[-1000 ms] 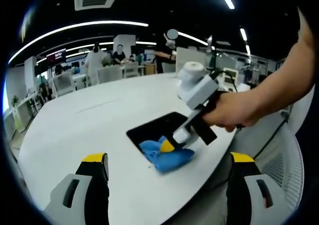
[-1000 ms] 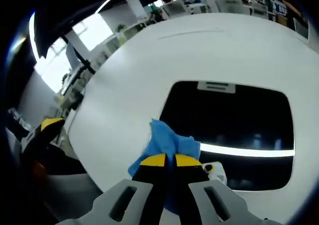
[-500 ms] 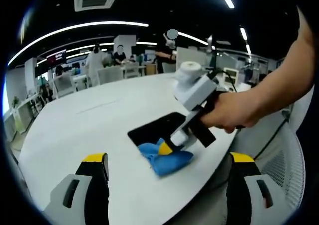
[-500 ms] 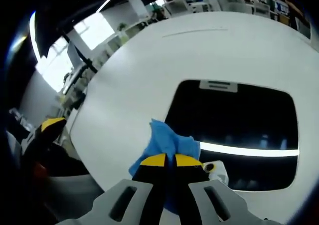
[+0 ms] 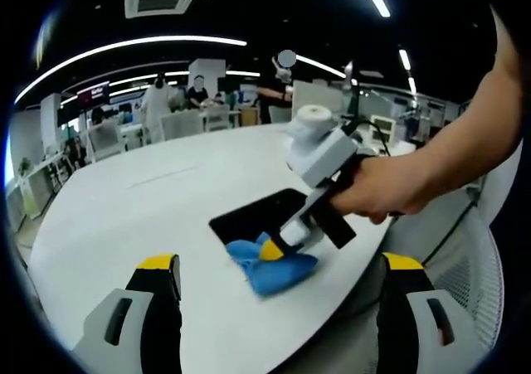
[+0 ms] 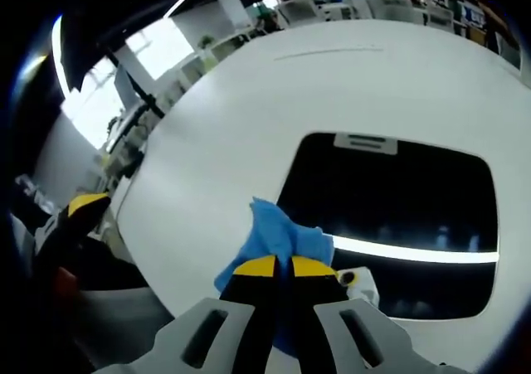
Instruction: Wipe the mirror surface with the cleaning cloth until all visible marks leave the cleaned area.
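In the right gripper view the right tool (image 6: 275,265) has its yellow-tipped jaws pressed together on the blue cloth (image 6: 280,236), which bunches up just ahead of the tips and spills out to either side of them. The cloth rests at the near left corner of the mirror (image 6: 398,200), a dark rounded rectangle lying flat on the white counter (image 6: 232,117); most of the mirror stretches ahead and to the right of the tool, reflecting a bright ceiling strip. A small pale object touches the mirror's edge just right of the tips, too blurred to identify. In the left gripper view the left tool (image 5: 278,270) has its jaws wide apart, holding nothing, above the counter's near edge. Ahead of it and between its jaws, a hand (image 5: 382,193) holds the right tool tilted down onto the cloth (image 5: 270,264), at the mirror's (image 5: 259,215) closest corner. Office chairs and people stand far beyond the counter.
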